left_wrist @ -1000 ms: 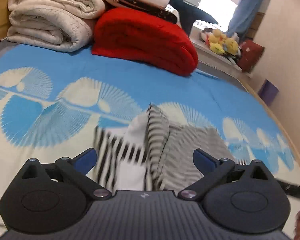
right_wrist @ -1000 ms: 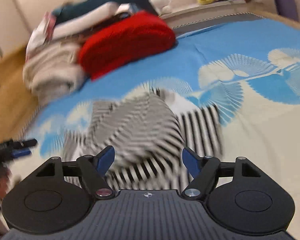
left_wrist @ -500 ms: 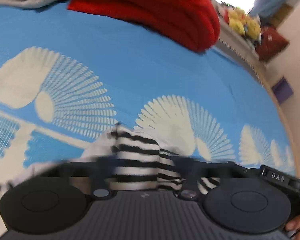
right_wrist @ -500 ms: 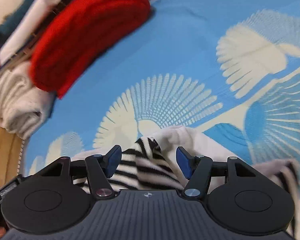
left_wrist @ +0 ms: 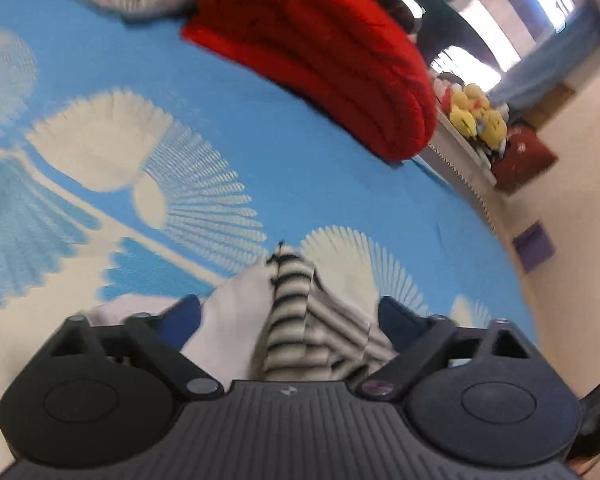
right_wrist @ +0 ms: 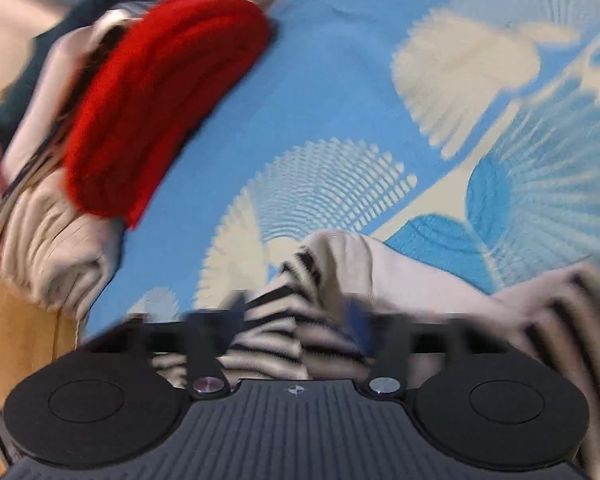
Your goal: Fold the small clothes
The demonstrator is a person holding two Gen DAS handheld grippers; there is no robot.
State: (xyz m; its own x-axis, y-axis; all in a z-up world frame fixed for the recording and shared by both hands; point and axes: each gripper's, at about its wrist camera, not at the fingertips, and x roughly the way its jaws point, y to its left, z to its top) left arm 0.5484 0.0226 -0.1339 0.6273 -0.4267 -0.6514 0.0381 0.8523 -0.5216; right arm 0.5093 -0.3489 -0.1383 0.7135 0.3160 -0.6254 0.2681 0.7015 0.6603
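A small black-and-white striped garment [left_wrist: 288,312] lies bunched on the blue-and-cream bedspread [left_wrist: 228,120]. In the left wrist view my left gripper [left_wrist: 290,316] is open, its blue-padded fingers on either side of the raised fold. In the right wrist view the same garment [right_wrist: 288,320] sits between the blurred fingers of my right gripper [right_wrist: 296,320]; the blur hides whether they are open or shut. A striped part trails to the right [right_wrist: 560,320].
A folded red blanket [left_wrist: 332,52] and cream quilts [right_wrist: 52,240] are stacked at the far end of the bed. Yellow plush toys [left_wrist: 476,116] sit on a ledge by the wall. The wooden bed frame [right_wrist: 4,360] shows at the left.
My left gripper has opened wide around the garment fold. My right gripper's fingers are moving and blurred, where they stood open before. Both views have tilted.
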